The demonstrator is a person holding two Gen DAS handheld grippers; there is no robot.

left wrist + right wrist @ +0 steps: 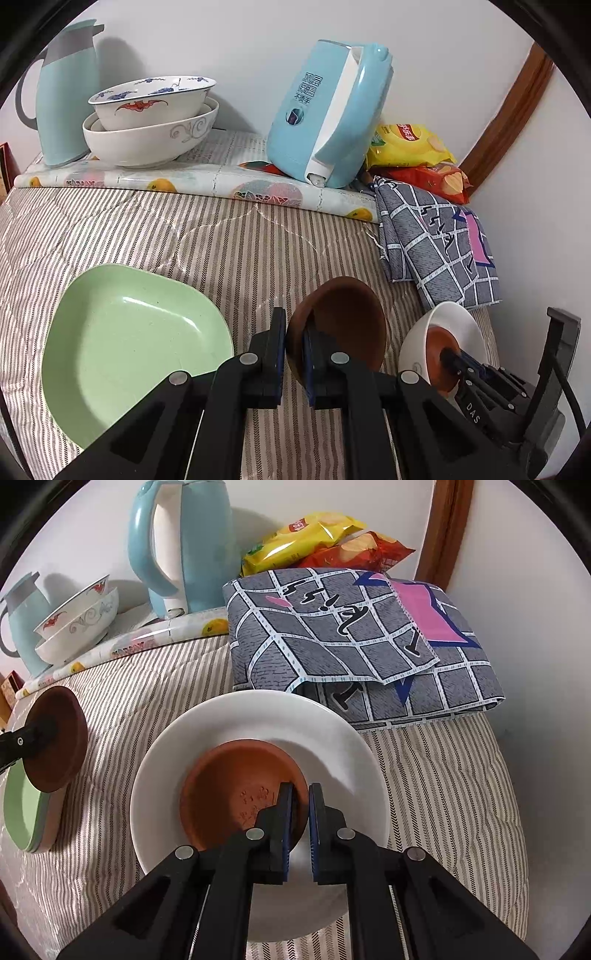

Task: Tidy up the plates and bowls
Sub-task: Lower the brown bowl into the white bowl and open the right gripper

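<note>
blue-padded left gripper (295, 354) clamped on rim of dark brown dish (343, 321), dish tilted on edge above striped cloth (147, 229). right gripper (300, 821) nipped on rim of matte terracotta saucer (236, 794), saucer nested inside glossy round white bowl (258, 716). smooth pale green plate (122, 343), rounded-square, just left of dark dish. open striped cloth between plate and folded grey check fabric (351, 627). two stacked porcelain bowls (147, 122), blue kettle (332, 118) at back wall.

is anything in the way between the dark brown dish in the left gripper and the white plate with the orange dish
Nothing visible. The brown dish in the left gripper and the white plate have only bare striped cloth between them.
</note>
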